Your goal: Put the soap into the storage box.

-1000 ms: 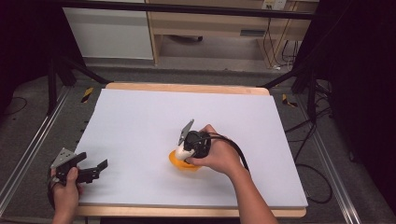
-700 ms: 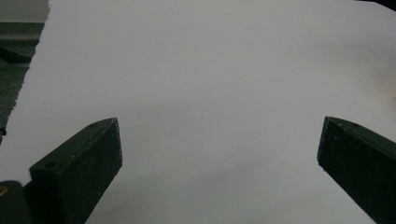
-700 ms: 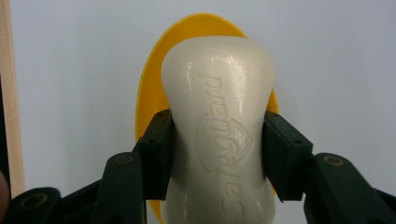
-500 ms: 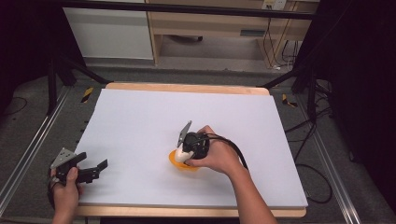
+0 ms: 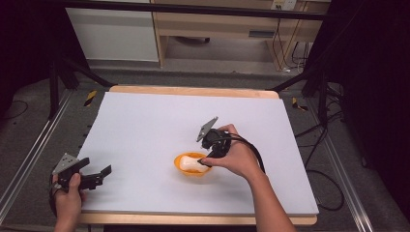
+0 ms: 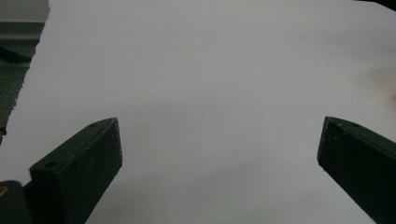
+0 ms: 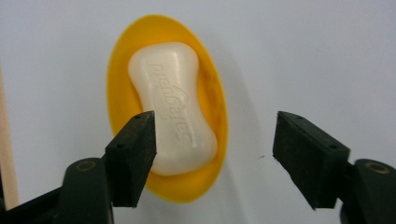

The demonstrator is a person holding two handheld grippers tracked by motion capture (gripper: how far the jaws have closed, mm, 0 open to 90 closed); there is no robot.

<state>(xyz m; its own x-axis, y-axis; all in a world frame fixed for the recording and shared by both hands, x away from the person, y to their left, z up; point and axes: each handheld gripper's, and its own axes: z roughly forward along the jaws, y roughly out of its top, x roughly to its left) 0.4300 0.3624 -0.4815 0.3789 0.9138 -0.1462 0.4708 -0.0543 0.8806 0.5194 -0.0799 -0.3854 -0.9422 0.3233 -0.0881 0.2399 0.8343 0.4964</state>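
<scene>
The right gripper (image 7: pixel 215 154) hangs over the table with its jaws spread wide and nothing between them. The white soap bar (image 7: pixel 175 107) lies in the yellow oval dish (image 7: pixel 210 100) ahead of this gripper and off toward its left jaw, which overlaps the bar's near end in the right gripper view; the right jaw stands clear over bare white table (image 5: pixel 145 125). The bar's long axis runs roughly away from the gripper, tilted slightly, so the jaw opening sits across its narrow width. To straddle the bar, the gripper would likely need to shift toward its left-jaw side. The left gripper (image 5: pixel 92 176), also spread and empty, rests well apart at the table's near corner.
</scene>
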